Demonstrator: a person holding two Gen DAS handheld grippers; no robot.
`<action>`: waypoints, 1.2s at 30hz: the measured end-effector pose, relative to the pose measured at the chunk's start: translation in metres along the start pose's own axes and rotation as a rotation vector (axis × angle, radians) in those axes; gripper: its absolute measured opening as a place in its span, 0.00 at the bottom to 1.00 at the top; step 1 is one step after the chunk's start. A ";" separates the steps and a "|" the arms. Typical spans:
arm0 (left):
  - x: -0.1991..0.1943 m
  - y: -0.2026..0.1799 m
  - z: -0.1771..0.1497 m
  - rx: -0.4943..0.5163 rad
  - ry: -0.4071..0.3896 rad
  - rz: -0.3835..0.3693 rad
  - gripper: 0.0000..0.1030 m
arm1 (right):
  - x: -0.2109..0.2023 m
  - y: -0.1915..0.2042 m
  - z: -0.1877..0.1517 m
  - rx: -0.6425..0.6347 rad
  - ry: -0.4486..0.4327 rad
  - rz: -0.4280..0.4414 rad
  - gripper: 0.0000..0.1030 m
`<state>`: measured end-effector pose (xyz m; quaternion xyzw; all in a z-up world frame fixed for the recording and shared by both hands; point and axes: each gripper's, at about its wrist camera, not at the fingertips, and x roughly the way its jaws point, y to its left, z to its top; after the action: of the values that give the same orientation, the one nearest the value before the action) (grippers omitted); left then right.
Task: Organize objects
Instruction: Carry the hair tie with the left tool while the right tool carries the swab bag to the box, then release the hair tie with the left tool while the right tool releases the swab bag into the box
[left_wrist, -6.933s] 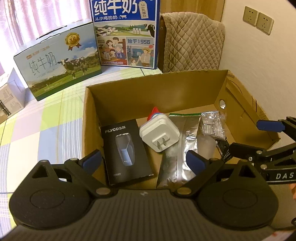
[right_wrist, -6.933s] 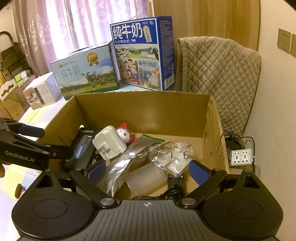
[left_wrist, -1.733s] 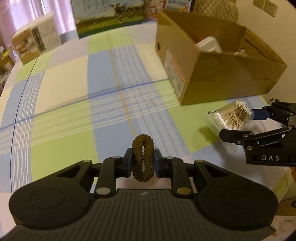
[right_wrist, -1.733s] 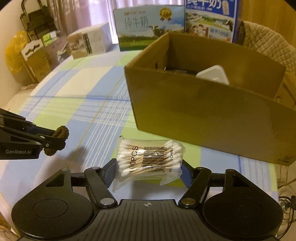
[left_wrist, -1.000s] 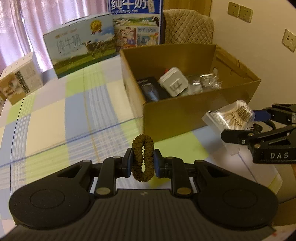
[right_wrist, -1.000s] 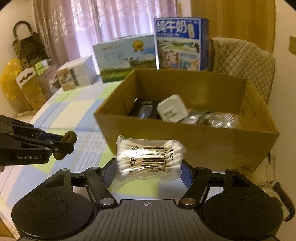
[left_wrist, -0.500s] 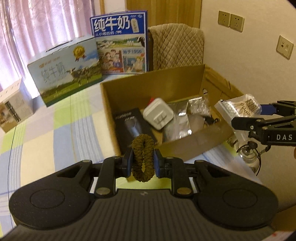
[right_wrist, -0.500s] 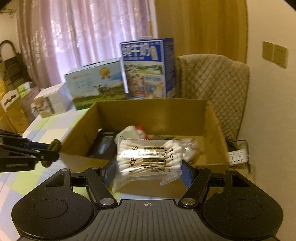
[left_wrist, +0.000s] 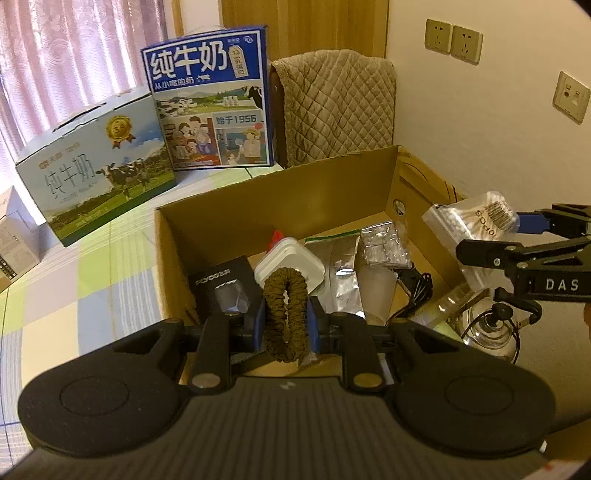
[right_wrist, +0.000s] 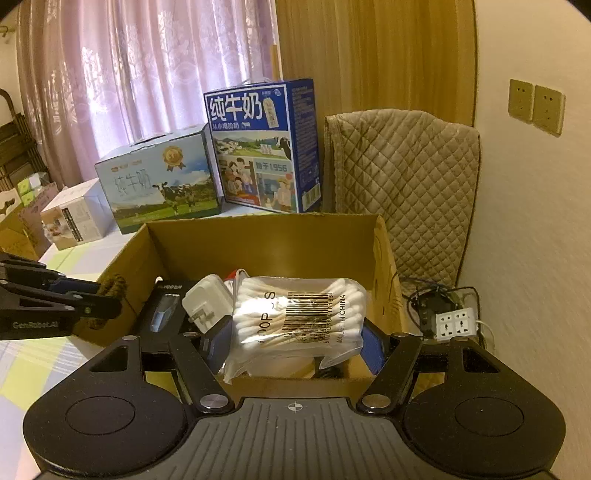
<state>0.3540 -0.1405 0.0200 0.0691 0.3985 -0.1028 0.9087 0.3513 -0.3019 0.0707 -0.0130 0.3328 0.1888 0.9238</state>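
Hovering over the open cardboard box, both grippers carry a load for it, so the step in hand looks like the drop-off. Inside the box lie a black shaver carton, a white plug adapter, a silver foil pouch and a small clear packet. The right gripper is clamped on a bag of cotton swabs, held above the near right part of the box. The left gripper is pinched on a brown hair tie, which stands upright between the pads over the near left part, above the shaver carton.

Next, I judge, each gripper should dip below the rim and spread its jaws over a bare patch of the floor; the swab bag is bulky and may settle on the pouch.

Against the view half a second ago, the box fills more of both cameras and the near wall has slid under the grippers, so both loads have come forward over the opening, with each grip unchanged
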 end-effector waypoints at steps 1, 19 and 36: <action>0.003 -0.001 0.002 0.000 0.004 -0.001 0.19 | 0.003 -0.001 0.001 -0.001 0.003 0.001 0.65; 0.059 -0.008 0.011 -0.007 0.098 -0.002 0.21 | 0.038 -0.015 0.005 0.004 0.054 0.025 0.65; 0.058 0.009 0.018 -0.071 0.069 0.049 0.78 | 0.054 -0.022 0.008 0.026 0.076 0.046 0.65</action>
<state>0.4075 -0.1432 -0.0103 0.0499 0.4312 -0.0637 0.8986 0.4018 -0.3025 0.0411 -0.0004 0.3703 0.2050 0.9060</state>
